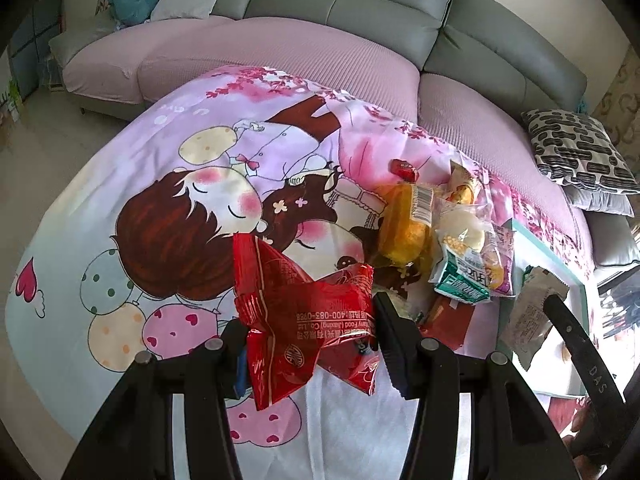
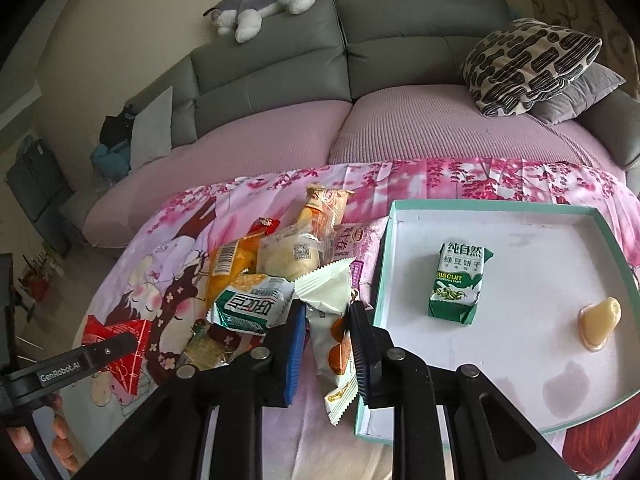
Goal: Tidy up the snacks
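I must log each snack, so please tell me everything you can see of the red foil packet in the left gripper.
The crinkled red foil snack packet is glossy, sealed, with serrated ends, gold ornament and white printed text seen upside down. The left gripper pinches it between its black fingers, lifted above the cartoon-print cloth. Nothing else visibly touches it. In the right wrist view it shows partly, behind the gripper's finger.

- Snack pile (image 2: pixel 280 264) lies on the cloth (image 2: pixel 460 176), left of the tray (image 2: pixel 384 264).
- Biscuit pack (image 2: pixel 458 284) and jelly (image 2: pixel 600 320) lie in the tray.
- Sofa (image 2: pixel 400 60) stands behind.
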Demonstrator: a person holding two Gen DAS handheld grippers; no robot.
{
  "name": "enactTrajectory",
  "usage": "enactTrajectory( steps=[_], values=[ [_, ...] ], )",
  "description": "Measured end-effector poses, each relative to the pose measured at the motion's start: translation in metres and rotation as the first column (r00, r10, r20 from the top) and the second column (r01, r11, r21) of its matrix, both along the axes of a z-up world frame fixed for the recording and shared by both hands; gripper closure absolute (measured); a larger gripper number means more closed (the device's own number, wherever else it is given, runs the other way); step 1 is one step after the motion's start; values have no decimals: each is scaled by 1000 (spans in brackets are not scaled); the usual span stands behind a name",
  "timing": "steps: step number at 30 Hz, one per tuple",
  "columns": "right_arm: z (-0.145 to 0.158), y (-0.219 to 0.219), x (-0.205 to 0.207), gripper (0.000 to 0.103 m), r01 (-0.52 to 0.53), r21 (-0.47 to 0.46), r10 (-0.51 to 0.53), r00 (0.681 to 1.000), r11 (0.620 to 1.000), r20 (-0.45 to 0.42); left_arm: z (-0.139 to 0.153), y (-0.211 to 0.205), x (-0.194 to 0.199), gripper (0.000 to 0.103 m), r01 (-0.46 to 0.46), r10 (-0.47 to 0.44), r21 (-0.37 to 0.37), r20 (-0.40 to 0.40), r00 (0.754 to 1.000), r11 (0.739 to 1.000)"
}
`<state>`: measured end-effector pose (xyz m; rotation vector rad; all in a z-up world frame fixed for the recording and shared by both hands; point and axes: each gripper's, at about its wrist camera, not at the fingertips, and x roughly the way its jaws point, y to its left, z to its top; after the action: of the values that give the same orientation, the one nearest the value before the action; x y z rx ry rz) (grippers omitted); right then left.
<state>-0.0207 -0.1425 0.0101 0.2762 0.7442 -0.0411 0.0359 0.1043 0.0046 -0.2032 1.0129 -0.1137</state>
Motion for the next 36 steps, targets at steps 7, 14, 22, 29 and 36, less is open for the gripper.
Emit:
enactTrajectory(
  steps=[7, 14, 22, 29, 36],
  values=[
    [9, -1, -7, 80, -6, 5, 6, 1000, 1000, 30, 12, -15, -4, 49, 34, -33, -28, 39, 999, 999],
    [16, -10, -15, 81, 20, 7, -20, 998, 1000, 53, 26, -53, -10, 49, 121, -119, -18, 85, 989, 993],
    [26, -46, -31, 92, 106, 40, -109, 990, 994, 88, 29, -96, -14, 49, 209, -206, -23, 97, 974, 978],
    [23, -87, -44, 92, 214, 71, -219, 973, 974, 70, 19, -144, -16, 49, 312, -310, -9, 72, 948, 950],
    [5, -122, -53, 92, 328, 68, -327, 945, 942, -25, 9, -191, -19, 49, 412, -413, 34, 62, 909, 911]
  ],
)
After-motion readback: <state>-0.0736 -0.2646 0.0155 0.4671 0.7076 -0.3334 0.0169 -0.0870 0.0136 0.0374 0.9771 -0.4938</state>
